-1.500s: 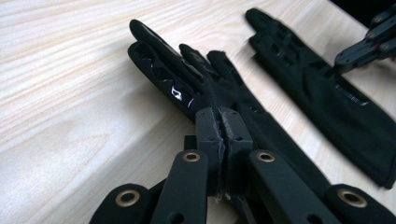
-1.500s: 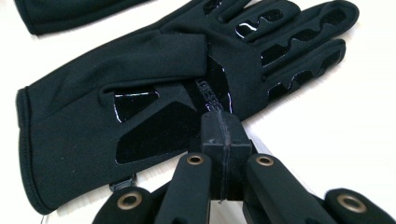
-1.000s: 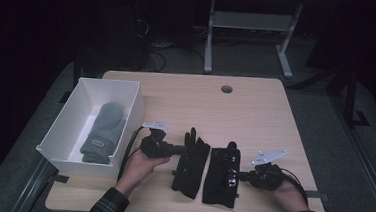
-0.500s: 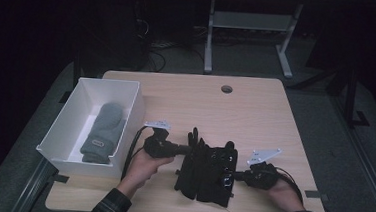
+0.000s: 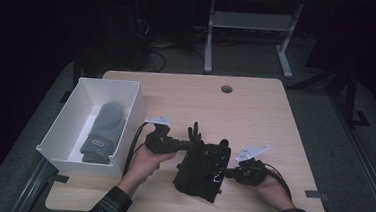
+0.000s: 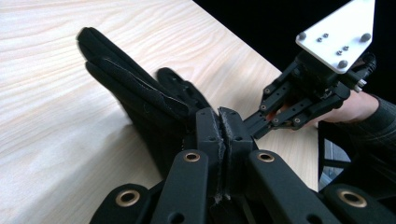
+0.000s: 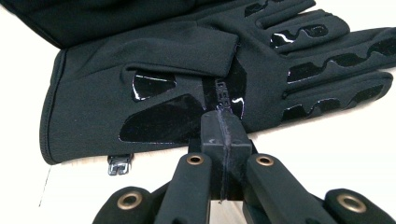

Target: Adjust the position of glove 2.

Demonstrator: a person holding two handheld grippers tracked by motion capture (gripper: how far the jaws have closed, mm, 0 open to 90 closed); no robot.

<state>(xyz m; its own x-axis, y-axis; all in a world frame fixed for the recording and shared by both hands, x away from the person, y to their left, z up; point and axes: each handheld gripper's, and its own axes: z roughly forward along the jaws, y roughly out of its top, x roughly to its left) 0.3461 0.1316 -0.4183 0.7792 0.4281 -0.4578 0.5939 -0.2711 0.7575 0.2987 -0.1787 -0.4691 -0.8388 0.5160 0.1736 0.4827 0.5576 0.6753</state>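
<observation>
Both grippers flank a pair of black gloves (image 5: 202, 169) lying stacked near the front edge of the desk (image 5: 255, 115). Left gripper (image 5: 186, 145) comes in from the left side with its jaws pressed together at the gloves' edge; in the left gripper view the pads (image 6: 223, 135) meet with only a thin seam between them, right against the dark fabric, and whether a fold of cloth is caught there cannot be told. Right gripper (image 5: 227, 173) reaches in from the right, jaws likewise together, its tip touching or just short of the palm edge of the top glove (image 7: 187, 88), where glossy grip patches show.

The gloves' long axis runs roughly away from the person, fingers pointing toward the far side of the desk and cuffs toward the near edge, tilted slightly. So the pair lies between the two grippers, each about equally near, one on each long side.

A white box (image 5: 127, 127) stands just left of the left hand (image 5: 144, 163), with a grey mitten (image 5: 101, 130) lying inside it; any carry toward it would likely go leftward.

The desk is pale wood with a round cable hole (image 5: 226, 89) at the far side. Beyond it the room is dark, with a metal frame (image 5: 251, 35) and cables on the floor.
</observation>
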